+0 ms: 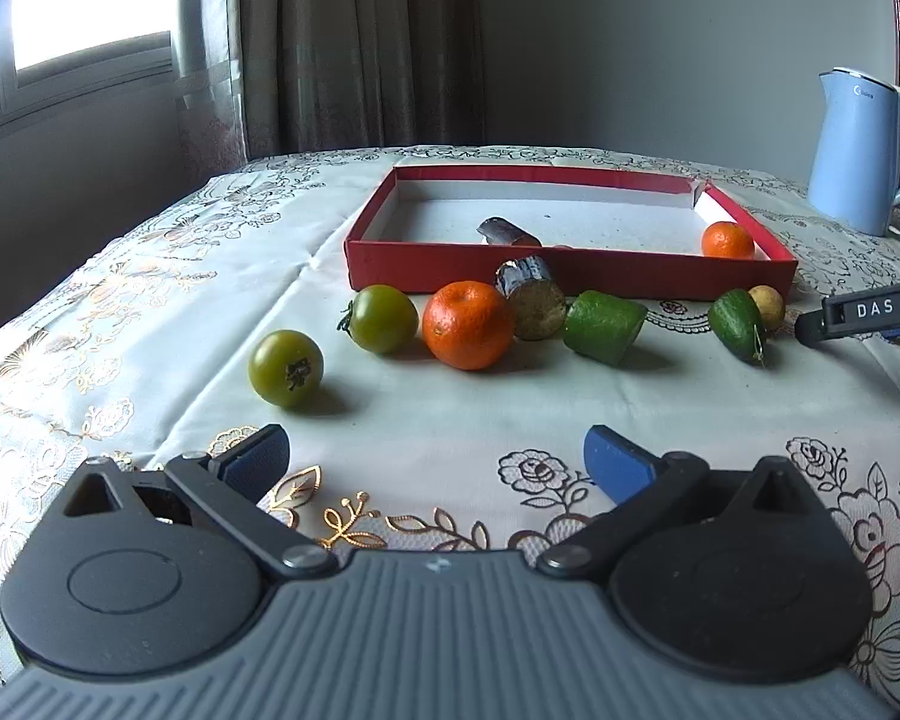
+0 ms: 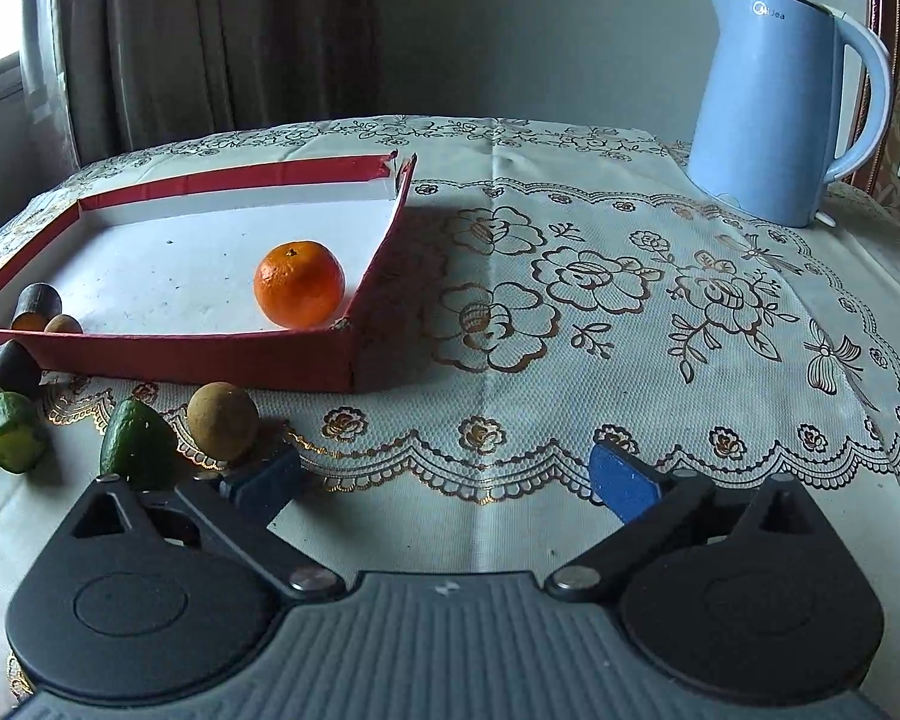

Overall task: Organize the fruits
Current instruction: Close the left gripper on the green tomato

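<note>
A red tray [image 1: 450, 267] [image 2: 168, 354] holds an orange mandarin [image 1: 727, 240] [image 2: 299, 283], a dark sugarcane piece [image 1: 507, 231] [image 2: 35, 303] and a small brown fruit [image 2: 63, 324]. In front of it lie two green tomatoes [image 1: 286, 367] [image 1: 383, 318], a mandarin [image 1: 468, 324], a sugarcane piece [image 1: 531, 297], two cucumber pieces [image 1: 603, 327] [image 1: 738, 318] [image 2: 138, 444] and a brown longan [image 1: 767, 306] [image 2: 222, 420]. My left gripper [image 1: 438, 462] is open and empty, short of the fruits. My right gripper [image 2: 444, 474] is open and empty, its left finger close beside the longan.
A light blue electric kettle [image 1: 858, 150] [image 2: 780, 102] stands at the back right. The table carries a floral lace cloth [image 2: 630, 312]. Curtains and a window lie behind the far left edge. The right gripper's finger [image 1: 864, 315] shows at the right of the left wrist view.
</note>
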`<state>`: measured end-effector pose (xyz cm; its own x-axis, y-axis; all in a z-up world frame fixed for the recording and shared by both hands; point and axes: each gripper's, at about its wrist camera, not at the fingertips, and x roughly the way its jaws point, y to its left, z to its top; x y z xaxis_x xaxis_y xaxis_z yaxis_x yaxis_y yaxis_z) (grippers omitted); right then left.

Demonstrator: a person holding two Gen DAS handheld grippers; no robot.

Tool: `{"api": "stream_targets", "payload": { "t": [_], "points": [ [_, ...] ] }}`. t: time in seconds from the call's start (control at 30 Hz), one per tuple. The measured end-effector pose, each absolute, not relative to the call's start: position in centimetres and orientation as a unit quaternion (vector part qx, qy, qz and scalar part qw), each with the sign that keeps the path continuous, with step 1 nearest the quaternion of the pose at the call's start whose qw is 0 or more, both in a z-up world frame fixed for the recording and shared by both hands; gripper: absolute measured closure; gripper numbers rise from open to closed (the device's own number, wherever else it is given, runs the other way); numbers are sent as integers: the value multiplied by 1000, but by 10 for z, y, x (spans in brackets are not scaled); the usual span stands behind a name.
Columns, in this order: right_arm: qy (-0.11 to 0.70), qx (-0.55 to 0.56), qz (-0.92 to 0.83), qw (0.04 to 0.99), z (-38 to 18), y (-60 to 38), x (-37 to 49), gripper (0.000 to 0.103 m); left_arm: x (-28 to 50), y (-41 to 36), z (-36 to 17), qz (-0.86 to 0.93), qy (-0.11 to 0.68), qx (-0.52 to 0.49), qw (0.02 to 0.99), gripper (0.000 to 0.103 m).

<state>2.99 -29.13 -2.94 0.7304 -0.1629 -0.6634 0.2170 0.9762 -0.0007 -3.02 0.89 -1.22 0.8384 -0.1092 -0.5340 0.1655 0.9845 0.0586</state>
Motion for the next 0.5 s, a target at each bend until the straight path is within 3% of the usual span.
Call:
{"api": "stream_targets", "payload": {
  "t": [0.5],
  "points": [
    [352, 40, -101, 930, -29, -292, 30, 0, 20, 64, 11, 3, 259, 29, 965, 0]
  ]
}}
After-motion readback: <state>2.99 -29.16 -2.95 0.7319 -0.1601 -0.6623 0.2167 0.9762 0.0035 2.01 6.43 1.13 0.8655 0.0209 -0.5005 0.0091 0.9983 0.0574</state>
